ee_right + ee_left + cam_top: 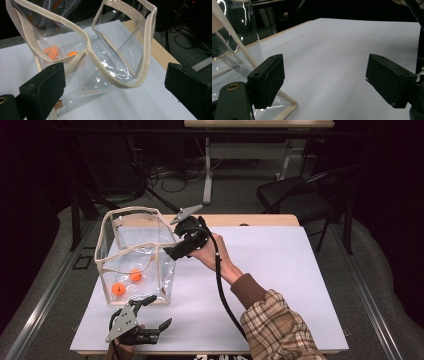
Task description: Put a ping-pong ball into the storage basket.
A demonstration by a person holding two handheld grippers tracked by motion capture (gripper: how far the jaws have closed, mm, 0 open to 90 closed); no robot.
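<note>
Right gripper [169,251] wide open, empty, beside clear beige-trimmed plastic bag [131,251] holding two orange balls [118,289]; left gripper [156,312] open, empty, near bag.

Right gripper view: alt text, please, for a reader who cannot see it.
A clear bag with beige trim stands open on a white table, two orange balls inside. The right claw faces it, jaws wide apart and holding nothing.

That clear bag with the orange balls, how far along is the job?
Two orange balls already lie inside the clear bag. The right gripper, jaws wide with nothing between them, sits by the bag's rim; the left gripper waits open. I see no further balls outside.
</note>
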